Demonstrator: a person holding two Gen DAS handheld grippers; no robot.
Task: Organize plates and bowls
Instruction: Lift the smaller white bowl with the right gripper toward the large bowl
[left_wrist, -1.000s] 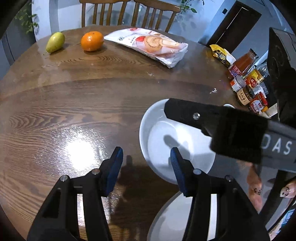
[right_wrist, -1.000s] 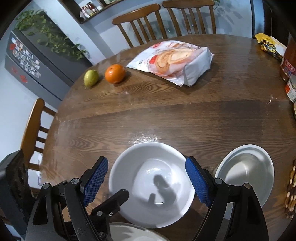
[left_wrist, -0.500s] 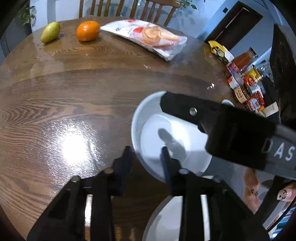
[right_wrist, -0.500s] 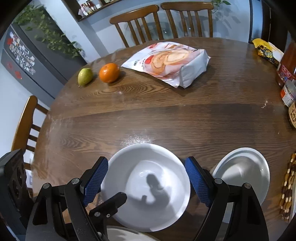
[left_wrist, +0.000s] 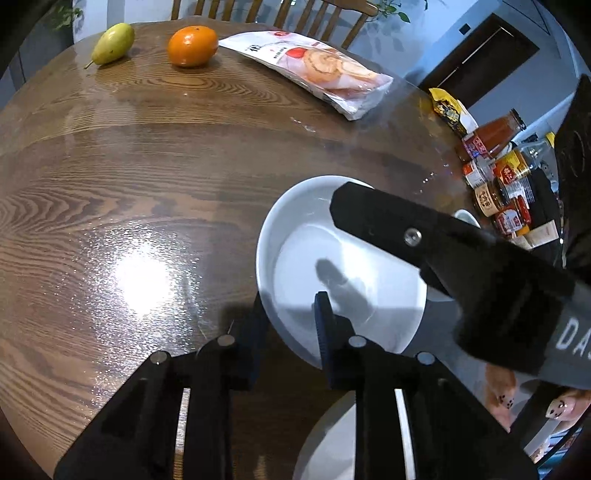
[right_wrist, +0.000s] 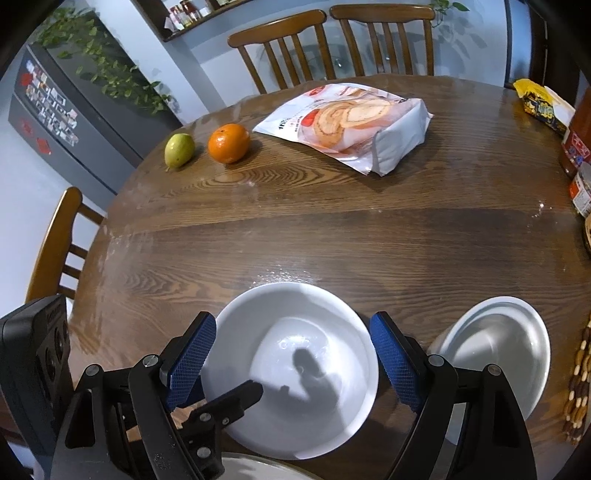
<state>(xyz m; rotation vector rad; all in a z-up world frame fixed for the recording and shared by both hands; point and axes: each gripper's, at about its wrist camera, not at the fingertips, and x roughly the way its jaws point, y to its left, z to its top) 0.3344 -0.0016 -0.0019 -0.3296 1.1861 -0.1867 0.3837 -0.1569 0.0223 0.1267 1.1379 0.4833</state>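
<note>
White ceramic bowl (right_wrist: 295, 369), wide and shallow, is seen resting on the round wooden table (right_wrist: 332, 236) near its close edge. Its near-left rim is pinched by the left gripper (left_wrist: 288, 325), whose blue-padded jaws are closed on it, one finger inside the bowl and one outside. In the right wrist view that gripper's tip is seen lying over the rim. The right gripper (right_wrist: 291, 362) is held above the same bowl with its jaws spread wide, one blue pad (right_wrist: 190, 360) on each side and neither touching the rim. The letters "DAS" are read on its grey body in the left wrist view; the rest is cut off.

A smaller white bowl (right_wrist: 495, 350) is set just beside the first, to the right. Part of a white plate (left_wrist: 332, 443) is seen at the table's near edge.

Across the table a clear bag of swirl-roll cakes (right_wrist: 347, 125) is laid, printed with red marks too small to be read. An orange (right_wrist: 228, 142) and a green pear (right_wrist: 179, 149) are placed side by side to its left. A yellow snack packet (right_wrist: 543, 107) and a cluster of labelled jars and sauce bottles (left_wrist: 495, 173) are gathered at the right edge, their writing illegible. Wooden chairs (right_wrist: 332, 44) are ranged behind.
</note>
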